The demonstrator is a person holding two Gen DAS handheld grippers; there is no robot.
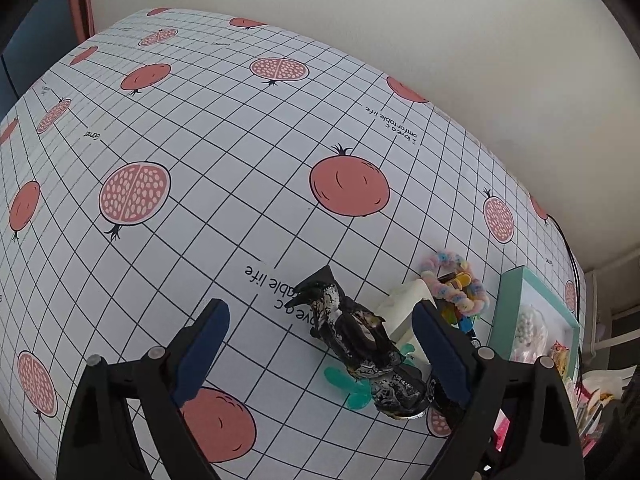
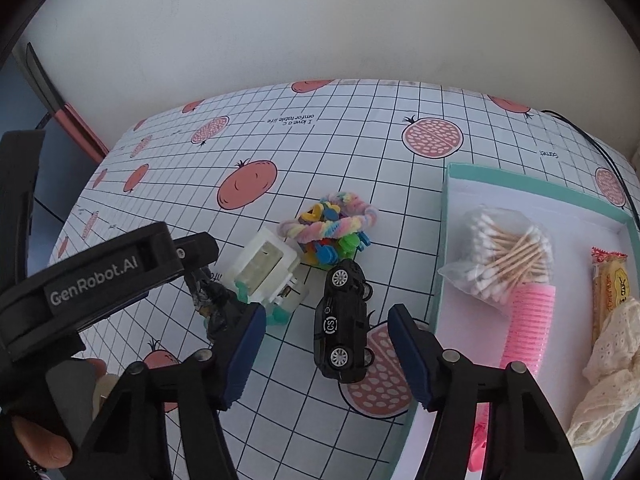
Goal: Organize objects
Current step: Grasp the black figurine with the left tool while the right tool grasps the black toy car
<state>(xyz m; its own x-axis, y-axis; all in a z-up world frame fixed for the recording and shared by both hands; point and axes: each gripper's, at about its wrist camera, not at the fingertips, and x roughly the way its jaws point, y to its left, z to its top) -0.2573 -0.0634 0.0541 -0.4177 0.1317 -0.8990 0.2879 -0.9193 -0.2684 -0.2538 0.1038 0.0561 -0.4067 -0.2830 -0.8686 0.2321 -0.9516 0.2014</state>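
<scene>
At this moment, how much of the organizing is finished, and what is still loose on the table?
Done: the box already holds a bag of cotton swabs, a pink roller, a snack bar and a lace cloth. In hand: nothing; the right gripper is open around the toy car, the left gripper open by the figurine. Left: car, figurine, white block, scrunchie, clips.

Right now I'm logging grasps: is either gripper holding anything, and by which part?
Nothing is held. The left gripper is open around the dark figurine; the right gripper is open around the black toy car.
</scene>
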